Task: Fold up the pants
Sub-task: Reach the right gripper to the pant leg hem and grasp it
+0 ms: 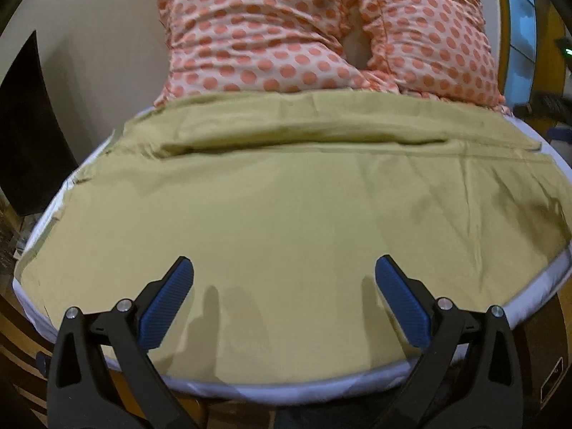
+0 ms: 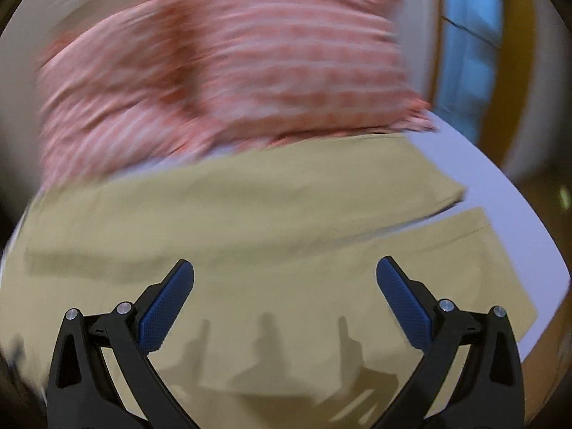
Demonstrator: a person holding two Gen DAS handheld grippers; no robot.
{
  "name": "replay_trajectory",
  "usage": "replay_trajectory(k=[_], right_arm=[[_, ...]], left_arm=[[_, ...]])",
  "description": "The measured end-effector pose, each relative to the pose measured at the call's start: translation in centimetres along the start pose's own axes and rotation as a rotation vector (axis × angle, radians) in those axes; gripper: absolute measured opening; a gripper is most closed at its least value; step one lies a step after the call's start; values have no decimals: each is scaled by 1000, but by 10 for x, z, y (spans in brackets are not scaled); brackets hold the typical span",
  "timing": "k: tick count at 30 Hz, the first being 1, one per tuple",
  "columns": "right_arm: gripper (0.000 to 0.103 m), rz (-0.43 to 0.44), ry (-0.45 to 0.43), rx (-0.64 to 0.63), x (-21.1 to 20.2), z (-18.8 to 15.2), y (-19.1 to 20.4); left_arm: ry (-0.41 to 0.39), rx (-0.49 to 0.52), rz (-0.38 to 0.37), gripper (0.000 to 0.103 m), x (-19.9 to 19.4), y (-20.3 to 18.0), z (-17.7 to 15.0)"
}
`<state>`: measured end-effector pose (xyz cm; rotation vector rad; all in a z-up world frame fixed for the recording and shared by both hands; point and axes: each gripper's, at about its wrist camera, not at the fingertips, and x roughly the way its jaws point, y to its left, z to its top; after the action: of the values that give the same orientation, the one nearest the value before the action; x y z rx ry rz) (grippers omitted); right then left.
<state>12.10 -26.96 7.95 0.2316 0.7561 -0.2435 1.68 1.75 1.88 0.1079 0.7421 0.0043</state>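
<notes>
Pants (image 1: 286, 207) flat beneath spread claws

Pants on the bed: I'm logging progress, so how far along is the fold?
The pants lie spread flat, one leg over the other by the polka-dot pillows. Nothing is held: left gripper and right gripper are open above the cloth. The crosswise folds remain.

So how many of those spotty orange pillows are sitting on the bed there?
2. One orange polka-dot frilled pillow lies at the back left, the other at the back right, both behind the khaki cloth pants. The right wrist view is too blurred to show any more.
</notes>
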Motion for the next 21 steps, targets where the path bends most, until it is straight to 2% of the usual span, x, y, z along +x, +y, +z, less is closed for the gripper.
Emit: replay_trajectory(k=[3, 4, 6, 10, 14, 15, 16, 17, 18, 19, 21], right_arm=[[100, -86, 67, 174, 51, 59, -34], [87, -123, 90, 223, 69, 74, -43], [74, -165, 153, 327, 113, 104, -59], [74, -222, 219, 416, 171, 132, -61], [74, -325, 257, 434, 213, 143, -62], [72, -357, 243, 412, 217, 143, -61], [67, -384, 231, 382, 218, 143, -59], [63, -375, 200, 349, 218, 141, -57], [53, -358, 177, 330, 216, 138, -57], [31, -337, 155, 311, 213, 134, -56], [12, -278, 114, 315, 203, 123, -65]], left_arm=[[-23, -34, -36, 101, 0, 12, 12], [-31, -43, -48, 101, 0, 16, 15], [-47, -69, -75, 101, 1, 24, 21], [-64, -123, -117, 101, 7, 39, 30], [-63, -155, -128, 101, 15, 47, 34], [-62, -155, -126, 101, 17, 47, 35], [-60, -153, -123, 101, 18, 47, 35], [-57, -149, -123, 101, 20, 47, 36], [-54, -148, -128, 101, 22, 46, 36], [-53, -150, -136, 101, 23, 46, 37], [-54, -161, -162, 101, 24, 48, 37]])
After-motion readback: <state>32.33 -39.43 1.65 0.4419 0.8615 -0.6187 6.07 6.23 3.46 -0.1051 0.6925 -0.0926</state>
